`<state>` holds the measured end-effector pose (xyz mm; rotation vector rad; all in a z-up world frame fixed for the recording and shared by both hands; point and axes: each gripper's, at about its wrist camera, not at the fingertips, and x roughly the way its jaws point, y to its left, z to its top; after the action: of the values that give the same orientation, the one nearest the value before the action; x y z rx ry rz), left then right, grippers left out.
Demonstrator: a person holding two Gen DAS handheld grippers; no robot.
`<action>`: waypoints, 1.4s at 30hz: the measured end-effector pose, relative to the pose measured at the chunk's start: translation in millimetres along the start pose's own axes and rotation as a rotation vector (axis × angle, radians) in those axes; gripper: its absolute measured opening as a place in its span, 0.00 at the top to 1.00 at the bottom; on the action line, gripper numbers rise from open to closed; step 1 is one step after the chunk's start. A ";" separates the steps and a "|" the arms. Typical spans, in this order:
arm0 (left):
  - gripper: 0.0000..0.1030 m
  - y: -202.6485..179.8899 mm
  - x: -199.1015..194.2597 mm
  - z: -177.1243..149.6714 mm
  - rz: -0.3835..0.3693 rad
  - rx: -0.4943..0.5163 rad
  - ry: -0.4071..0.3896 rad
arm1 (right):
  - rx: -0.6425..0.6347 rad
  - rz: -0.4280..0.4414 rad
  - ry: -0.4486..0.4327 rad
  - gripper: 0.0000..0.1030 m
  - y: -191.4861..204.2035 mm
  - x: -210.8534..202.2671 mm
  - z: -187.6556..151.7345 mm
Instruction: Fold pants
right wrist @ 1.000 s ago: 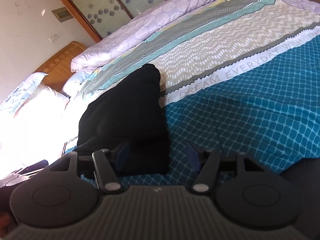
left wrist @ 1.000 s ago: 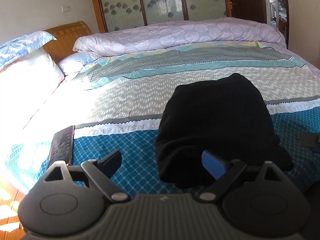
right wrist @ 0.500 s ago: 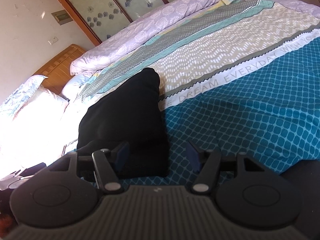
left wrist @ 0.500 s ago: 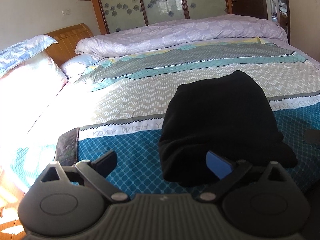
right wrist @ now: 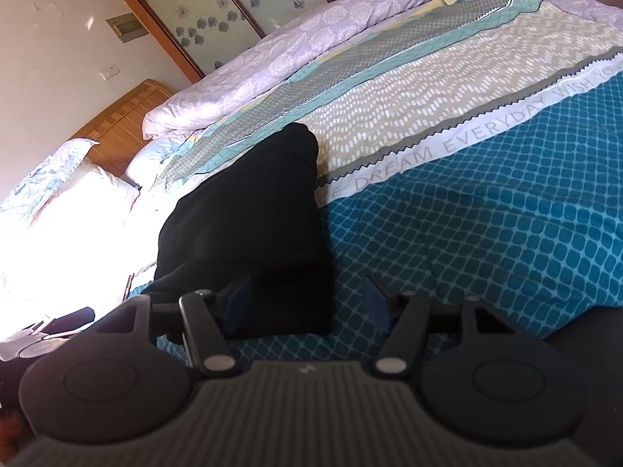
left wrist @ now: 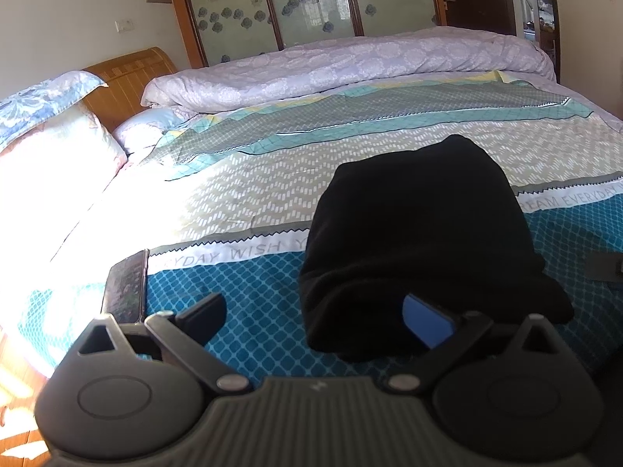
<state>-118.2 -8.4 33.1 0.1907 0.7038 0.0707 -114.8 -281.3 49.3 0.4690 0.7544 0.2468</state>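
Left gripper point(left wrist: 315, 317) drew back; pants point(left wrist: 420, 241) (folds unreadable).

Lettering on the bedspread point(left wrist: 241, 251) partly hidden under the black pants point(left wrist: 420, 233); dark object point(left wrist: 605, 266) right of the pants cut off by the edge, unidentifiable.

Black pants point(left wrist: 420, 229) on teal lattice-print, beige-dashed bedspread point(left wrist: 249, 179); lilac floral duvet point(left wrist: 342, 62), blue-flowered pillow point(left wrist: 43, 97) behind.

Matte black ribbed left gripper point(left wrist: 313, 317), round side discs, silver pivot screws, blue pads point(left wrist: 426, 325).
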 end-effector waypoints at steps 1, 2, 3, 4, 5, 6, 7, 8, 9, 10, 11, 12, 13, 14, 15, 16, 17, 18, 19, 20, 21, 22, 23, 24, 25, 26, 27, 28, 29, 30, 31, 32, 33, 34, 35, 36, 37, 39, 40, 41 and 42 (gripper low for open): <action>0.02 0.2 -0.1 0.1 -0.001 -0.002 0.000 | 0.002 0.000 0.003 0.37 -0.3 0.4 -0.2; 0.02 0.3 0.1 0.1 -0.002 -0.002 0.001 | 0.003 0.000 0.004 0.37 -0.5 0.6 -0.4; 0.02 0.5 0.5 0.1 -0.002 -0.003 0.002 | 0.004 0.000 0.003 0.37 -0.7 0.5 -0.4; 0.02 0.5 0.8 -0.1 -0.003 -0.004 0.004 | 0.004 0.000 0.002 0.37 -0.6 0.3 -0.4; 0.02 0.5 1.2 -0.3 -0.003 -0.004 0.005 | 0.003 0.001 0.001 0.37 -0.2 -0.1 -0.5; 0.02 0.5 1.5 -0.5 -0.004 -0.004 0.007 | 0.003 0.001 0.001 0.37 0.2 -0.1 -0.7; 0.02 0.4 2.1 -0.4 -0.004 -0.004 0.008 | 0.002 0.002 0.002 0.37 0.0 -0.1 -0.7; 0.02 0.5 2.4 -0.6 -0.005 -0.004 0.009 | 0.001 0.003 0.003 0.37 0.1 0.1 -0.8; 0.01 0.4 2.5 -0.5 -0.005 -0.005 0.010 | 0.001 0.002 0.004 0.37 0.3 0.3 -1.0; 0.01 0.4 2.9 -0.5 -0.005 -0.005 0.011 | 0.001 0.003 0.005 0.37 -0.1 0.4 -0.9; 0.01 0.4 3.0 -0.9 -0.005 -0.005 0.012 | 0.002 0.003 0.005 0.37 -0.2 0.4 -0.9; 0.01 0.4 3.3 -1.0 -0.005 -0.006 0.014 | 0.003 0.002 0.004 0.37 -0.3 0.3 -0.8; 0.01 0.1 3.6 -1.2 -0.006 -0.007 0.016 | 0.003 0.002 0.002 0.37 -0.5 0.0 -0.7; 0.01 0.1 3.9 -1.4 -0.006 -0.007 0.017 | 0.004 0.002 0.001 0.37 -0.5 -0.3 -0.7; 0.01 0.2 4.3 -1.5 -0.006 -0.007 0.019 | 0.004 0.001 0.000 0.37 -0.4 -0.4 -0.7; 0.01 -0.1 4.4 -1.5 -0.007 -0.008 0.020 | 0.004 0.001 -0.001 0.37 -0.5 -0.7 -0.7; 0.01 -0.1 4.7 -1.7 -0.008 -0.008 0.022 | 0.004 0.001 -0.003 0.37 -0.5 -0.9 -0.7; 0.01 -0.3 4.9 -1.8 -0.008 -0.008 0.024 | 0.005 0.000 -0.004 0.37 -0.4 -1.0 -0.8; 0.01 -0.2 5.5 -2.0 -0.008 -0.008 0.026 | 0.006 0.000 -0.004 0.37 -0.6 -0.9 -0.7; 0.00 -0.2 5.9 -2.1 -0.009 -0.008 0.028 | 0.008 0.000 -0.003 0.37 -0.8 -0.6 -0.8; 0.00 -0.2 6.3 -2.2 -0.010 -0.009 0.030 | 0.010 -0.001 -0.002 0.37 -1.0 -0.5 -0.9; 0.00 -0.2 6.6 -2.3 -0.010 -0.010 0.033 | 0.012 -0.001 -0.001 0.37 -1.7 -0.5 -0.6; 0.00 -0.1 6.8 -2.4 -0.010 -0.010 0.034 | 0.014 -0.002 -0.002 0.37 -2.0 -0.8 -0.3; 0.00 -0.2 7.1 -2.4 -0.010 -0.010 0.036 | 0.015 -0.002 -0.005 0.37 -2.2 -1.3 -0.2; 0.00 0.1 7.6 -2.4 -0.009 -0.010 0.038 | 0.018 -0.002 -0.006 0.37 -2.6 -1.7 0.1; 0.00 0.1 7.8 -2.5 -0.009 -0.011 0.040 | 0.020 -0.001 -0.006 0.37 -3.0 -1.7 0.3; 0.00 0.2 8.1 -2.5 -0.009 -0.012 0.041 | 0.024 -0.001 -0.003 0.37 -3.2 -1.4 0.3; 0.00 0.2 8.3 -2.5 -0.009 -0.012 0.041 | 0.027 -0.002 0.000 0.37 -3.9 -1.1 0.2; 0.00 0.2 8.4 -2.5 -0.009 -0.012 0.042 | 0.030 -0.002 0.003 0.37 -4.3 -0.8 0.2; 0.00 0.2 8.5 -2.6 -0.009 -0.012 0.042 | 0.033 -0.003 0.005 0.37 -4.5 -0.6 0.1; 0.00 0.1 8.7 -2.6 -0.008 -0.012 0.043 | 0.035 -0.002 0.006 0.37 -5.0 -0.7 0.3; 0.00 0.1 8.9 -2.8 -0.008 -0.012 0.044 | 0.036 -0.002 0.005 0.37 -4.9 -0.8 0.2; 0.00 0.0 9.4 -3.0 -0.009 -0.013 0.045 | 0.035 -0.003 0.006 0.37 -4.8 -0.9 0.2; 0.00 0.0 9.7 -3.1 -0.010 -0.013 0.047 | 0.035 -0.002 0.006 0.37 -4.9 -0.9 0.3; 0.00 0.0 9.9 -3.2 -0.010 -0.013 0.048 | 0.035 -0.002 0.006 0.37 -4.6 -0.9 0.2; 0.00 -0.1 10.1 -3.5 -0.011 -0.014 0.049 | 0.033 -0.001 0.006 0.37 -4.4 -0.9 0.2; 0.00 -0.1 10.1 -3.7 -0.012 -0.014 0.049 | 0.031 -0.001 0.006 0.37 -4.5 -0.9 0.2; 0.00 -0.2 10.4 -4.0 -0.013 -0.014 0.051 | 0.031 0.000 0.007 0.37 -4.6 -0.7 0.1; 0.00 -0.4 10.6 -3.9 -0.015 -0.014 0.052 | 0.031 -0.001 0.007 0.37 -4.4 -0.7 0.0; 0.00 -0.6 10.9 -4.0 -0.017 -0.013 0.053 | 0.032 -0.001 0.008 0.37 -4.6 -0.7 0.0; 0.00 -0.8 10.8 -4.1 -0.018 -0.013 0.054 | 0.033 -0.001 0.009 0.37 -4.7 -0.6 -0.2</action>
<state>-112.6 -7.2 23.1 0.1704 0.7581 0.0636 -115.2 -285.6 47.2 0.4994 0.7681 0.2360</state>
